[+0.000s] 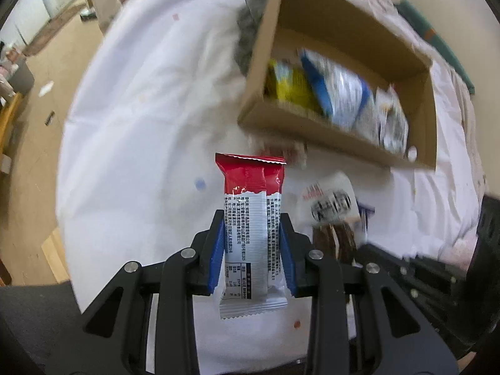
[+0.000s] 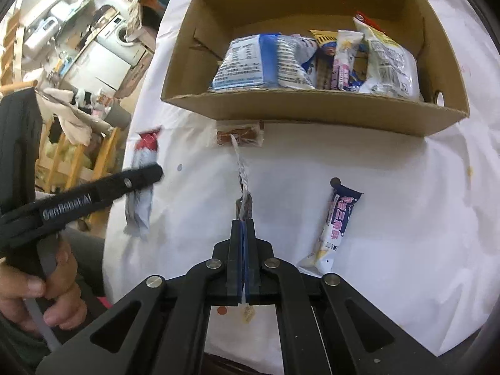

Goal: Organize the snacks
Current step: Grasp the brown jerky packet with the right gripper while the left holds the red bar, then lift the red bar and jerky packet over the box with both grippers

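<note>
My left gripper (image 1: 252,228) is shut on a red and silver snack bar (image 1: 253,218), held upright above the white table; it also shows in the right wrist view (image 2: 142,184). My right gripper (image 2: 243,228) is shut on a thin clear-wrapped snack (image 2: 242,175), seen edge-on; in the left wrist view it shows as a white packet (image 1: 331,200). An open cardboard box (image 2: 312,106) stands ahead, holding a blue and white bag (image 2: 262,62) and several other packets. A purple and white bar (image 2: 336,218) lies on the cloth to the right.
A small brown clear-wrapped snack (image 2: 240,136) lies just in front of the box. The white cloth (image 1: 140,125) covers the table; its left edge drops to a wooden floor. Household clutter and a washing machine (image 2: 120,32) stand at the far left.
</note>
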